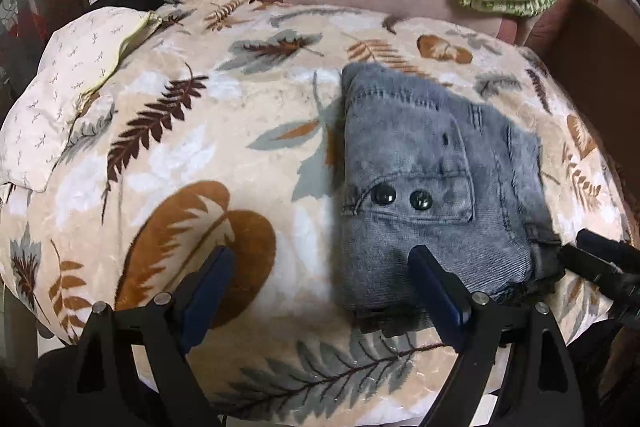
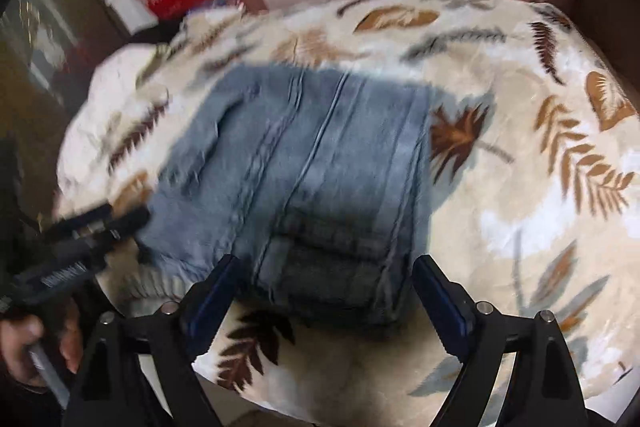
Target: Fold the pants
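While folded pants (image 1: 432,179) lie on the leaf-print blanket (image 1: 192,155), left gripper (image 1: 320,267) spread empty, right gripper (image 2: 324,275) spread empty.

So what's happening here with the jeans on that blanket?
A person holds a claw in each hand over a pair of grey-blue jeans, already folded into a compact bundle on the leaf-print blanket. The left claw and right claw are both open; neither grips the denim.

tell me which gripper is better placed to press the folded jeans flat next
Right, probably. The right gripper hangs open squarely over the near edge of the folded jeans, the bundle centred between its fingers. The left gripper is open too, but offset: only one finger overlaps the denim, the other over the leaf-print blanket.
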{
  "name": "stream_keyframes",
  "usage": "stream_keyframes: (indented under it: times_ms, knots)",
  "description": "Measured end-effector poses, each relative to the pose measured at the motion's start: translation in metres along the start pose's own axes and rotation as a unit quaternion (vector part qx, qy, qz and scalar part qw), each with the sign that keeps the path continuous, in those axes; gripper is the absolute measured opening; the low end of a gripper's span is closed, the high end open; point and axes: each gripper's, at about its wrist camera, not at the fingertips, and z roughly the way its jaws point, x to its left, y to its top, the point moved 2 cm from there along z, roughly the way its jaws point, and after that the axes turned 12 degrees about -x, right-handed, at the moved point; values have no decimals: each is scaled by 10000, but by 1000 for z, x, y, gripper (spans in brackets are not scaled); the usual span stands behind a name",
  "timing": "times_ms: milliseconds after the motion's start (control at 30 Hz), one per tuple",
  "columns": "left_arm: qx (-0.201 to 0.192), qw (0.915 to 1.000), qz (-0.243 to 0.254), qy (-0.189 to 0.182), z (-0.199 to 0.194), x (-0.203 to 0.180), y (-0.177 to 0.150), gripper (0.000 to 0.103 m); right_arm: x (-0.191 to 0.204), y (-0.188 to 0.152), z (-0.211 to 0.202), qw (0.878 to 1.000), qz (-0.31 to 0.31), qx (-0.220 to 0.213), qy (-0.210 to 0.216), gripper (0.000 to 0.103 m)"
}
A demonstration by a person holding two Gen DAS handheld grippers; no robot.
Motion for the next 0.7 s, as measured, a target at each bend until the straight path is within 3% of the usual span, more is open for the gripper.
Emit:
stream_keyframes:
  times_ms: [133, 267, 333, 400, 500, 567, 600, 633, 700]
  knots:
    - [-211, 9981, -404, -416, -7, 14, 15, 89, -30, 13, -13, 9965, 728, -80, 399, 90]
    - [116, 9856, -1036, -1335, 20, 27, 39, 89, -70, 25, 7, 9822, 1631, 222, 902, 90]
    - [394, 9791, -1200, -1596, 42, 25, 46, 89, -83, 29, 23, 9748, 1947, 377, 1018, 89]
    - [753, 9667, -1441, -1976, 66, 18, 45, 89, -89, 35, 44, 9693, 2096, 574, 1155, 89]
    - [1158, 9579, -1587, -2095, 89, 7, 36, 88, -86, 31, 75, 9671, 2109, 937, 1069, 89]
    - [1202, 9543, -1602, -2219, 93, -3, 29, 88, -75, 27, 79, 9703, 1927, 975, 1094, 87]
    - [1156, 9556, -1526, -2240, 91, -7, 29, 85, -70, 27, 81, 9728, 1804, 999, 1057, 82]
    - [1155, 9576, -1389, -2246, 91, -12, 28, 82, -66, 26, 83, 9733, 1779, 1042, 1014, 68]
    - [1214, 9602, -1320, -2142, 93, -14, 27, 72, -66, 26, 88, 9757, 1701, 1102, 833, 51]
